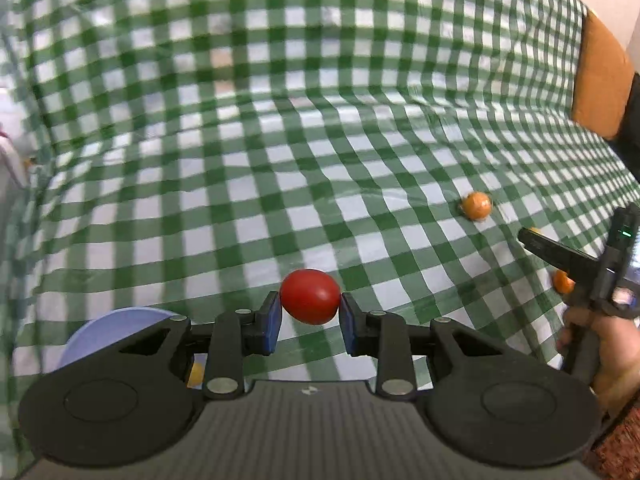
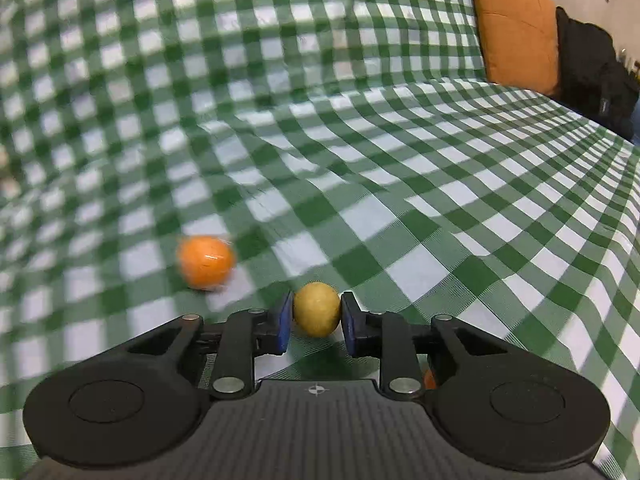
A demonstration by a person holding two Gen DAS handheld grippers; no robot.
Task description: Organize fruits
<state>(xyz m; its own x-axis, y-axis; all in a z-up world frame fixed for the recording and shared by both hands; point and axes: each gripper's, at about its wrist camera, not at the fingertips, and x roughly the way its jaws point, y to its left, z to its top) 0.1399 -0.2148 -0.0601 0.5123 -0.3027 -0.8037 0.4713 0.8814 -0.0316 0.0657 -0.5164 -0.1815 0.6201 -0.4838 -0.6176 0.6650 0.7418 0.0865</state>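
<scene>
My left gripper [image 1: 310,298] is shut on a red tomato-like fruit [image 1: 310,295], held above the green checked cloth [image 1: 280,160]. A pale blue plate [image 1: 104,330] lies below it at the lower left, partly hidden by the gripper body. In the right wrist view my right gripper [image 2: 316,312] is shut on a small yellow round fruit [image 2: 316,309]. An orange fruit [image 2: 206,262] rests on the cloth to its left. In the left wrist view an orange fruit [image 1: 476,205] lies at the right, and another orange fruit [image 1: 562,281] shows behind the other gripper, held by a hand [image 1: 612,356].
An orange cushion [image 2: 516,20] and a dark garment [image 2: 596,72] sit at the cloth's far right edge. The cloth is wrinkled into soft ridges. A white object [image 1: 10,160] shows at the left edge of the left wrist view.
</scene>
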